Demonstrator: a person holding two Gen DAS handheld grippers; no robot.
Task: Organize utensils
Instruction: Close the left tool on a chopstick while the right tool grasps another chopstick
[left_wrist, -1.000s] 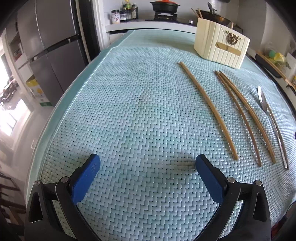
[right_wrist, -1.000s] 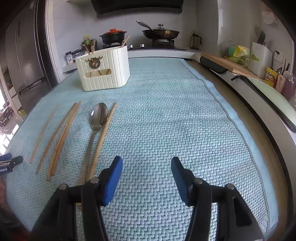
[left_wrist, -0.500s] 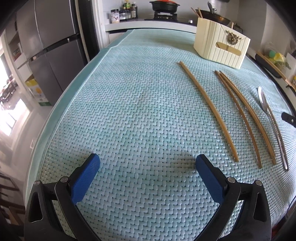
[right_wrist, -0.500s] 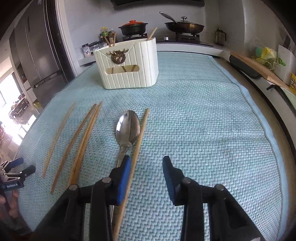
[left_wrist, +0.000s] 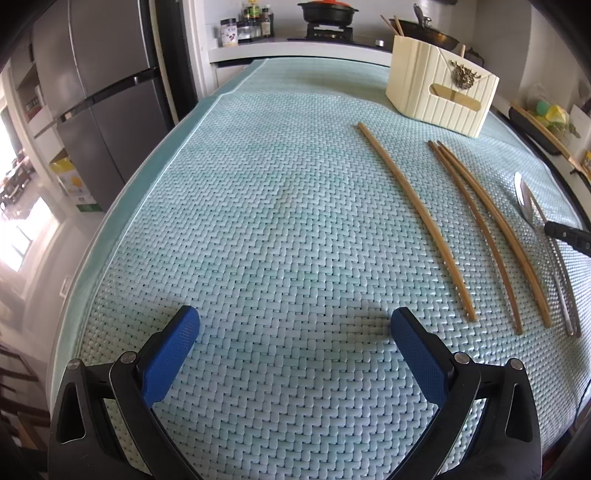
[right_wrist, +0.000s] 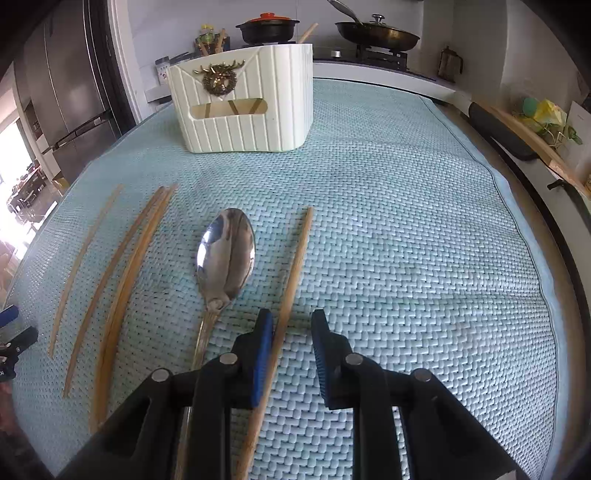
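Right gripper (right_wrist: 291, 334), jaws part-spread, straddling a light, stiff, likely slippery chopstick (right_wrist: 293, 269) near mid-shaft; left gripper (left_wrist: 295, 332) spread wide, empty.

Right hand-held gripper (right_wrist: 291, 325) straddles one chopstick (right_wrist: 295, 266) on the worktop (right_wrist: 424, 240); spoon (right_wrist: 226, 251) just left, three chopsticks (right_wrist: 122, 266) further left, holder (right_wrist: 240, 110) beyond.

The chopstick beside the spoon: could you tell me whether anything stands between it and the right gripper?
Nothing visible does. The right gripper already straddles the chopstick, jaws open, with the spoon just outside its left finger.
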